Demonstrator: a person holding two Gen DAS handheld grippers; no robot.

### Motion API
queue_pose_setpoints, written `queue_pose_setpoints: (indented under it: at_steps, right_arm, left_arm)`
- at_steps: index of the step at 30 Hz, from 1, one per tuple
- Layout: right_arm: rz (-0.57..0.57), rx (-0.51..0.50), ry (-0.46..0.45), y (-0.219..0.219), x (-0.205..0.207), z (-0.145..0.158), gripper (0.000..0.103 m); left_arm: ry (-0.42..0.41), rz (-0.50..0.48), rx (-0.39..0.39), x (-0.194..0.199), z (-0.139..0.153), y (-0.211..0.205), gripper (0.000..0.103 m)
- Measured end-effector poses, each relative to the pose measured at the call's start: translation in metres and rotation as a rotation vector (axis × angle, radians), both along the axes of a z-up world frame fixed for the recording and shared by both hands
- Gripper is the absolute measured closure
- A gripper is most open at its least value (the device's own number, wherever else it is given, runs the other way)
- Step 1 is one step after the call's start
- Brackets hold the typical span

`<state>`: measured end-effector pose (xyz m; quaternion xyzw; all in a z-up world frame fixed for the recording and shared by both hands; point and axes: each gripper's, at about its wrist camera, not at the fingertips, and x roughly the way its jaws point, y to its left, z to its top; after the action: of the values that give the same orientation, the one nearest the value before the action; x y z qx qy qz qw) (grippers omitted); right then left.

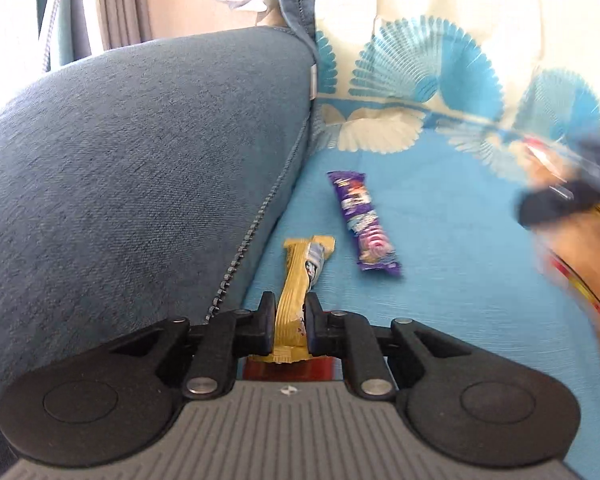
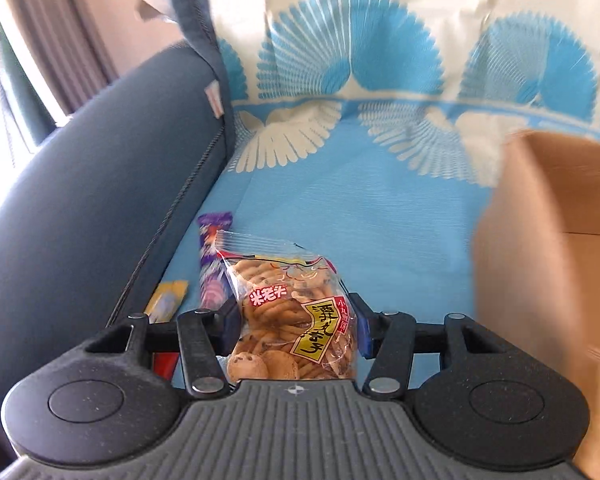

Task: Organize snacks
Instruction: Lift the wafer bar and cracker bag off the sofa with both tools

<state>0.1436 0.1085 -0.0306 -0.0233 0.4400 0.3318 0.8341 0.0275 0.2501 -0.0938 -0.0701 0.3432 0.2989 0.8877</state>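
Note:
My left gripper [image 1: 290, 312] is shut on a gold-wrapped snack bar [image 1: 296, 280], held over the blue sofa cover next to the grey armrest. A purple snack bar [image 1: 364, 220] lies on the cover just ahead to the right. My right gripper [image 2: 296, 320] is shut on a clear bag of brown crackers [image 2: 288, 312] with a red and yellow label. The right gripper shows blurred at the left wrist view's right edge [image 1: 560, 204]. The purple bar [image 2: 214, 256] and the gold bar [image 2: 168, 298] show behind the bag. A cardboard box [image 2: 540, 240] stands open at the right.
The grey-blue sofa armrest [image 1: 140, 184] rises at the left, also in the right wrist view [image 2: 92, 208]. A cream and blue fan-patterned cover [image 2: 360, 208] drapes the seat and backrest. A red object [image 1: 288, 370] shows under the left gripper. Curtains [image 1: 120, 0] hang behind.

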Motion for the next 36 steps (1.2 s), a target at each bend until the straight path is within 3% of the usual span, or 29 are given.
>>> queue_pose_setpoints:
  at_steps: [4, 10, 15, 20, 27, 31, 36]
  right_arm:
    - [0.056, -0.002, -0.060, -0.043, -0.054, 0.022, 0.047]
    - [0.157, -0.004, -0.105, -0.090, -0.131, 0.017, 0.047]
    - [0.188, -0.028, -0.125, -0.110, -0.172, -0.011, 0.047]
    - [0.202, -0.084, -0.110, -0.115, -0.183, -0.038, 0.047]
    - [0.222, -0.104, -0.131, -0.108, -0.181, -0.047, 0.046]
    - [0.200, -0.098, -0.111, -0.109, -0.177, -0.049, 0.043]
    - [0.205, -0.098, -0.091, -0.114, -0.178, -0.052, 0.042]
  left_arm:
    - [0.043, -0.025, -0.083, -0.005, 0.008, -0.003, 0.088]
    - [0.126, -0.152, -0.252, -0.032, 0.027, -0.016, 0.088]
    - [0.171, -0.239, -0.248, -0.054, 0.037, -0.031, 0.088]
    - [0.224, -0.319, -0.324, -0.071, 0.032, -0.042, 0.088]
    - [0.258, -0.301, -0.440, -0.069, 0.017, -0.038, 0.088]
    - [0.294, -0.305, -0.452, -0.060, 0.011, -0.040, 0.079]
    - [0.265, -0.292, -0.509, -0.060, 0.009, -0.031, 0.075]
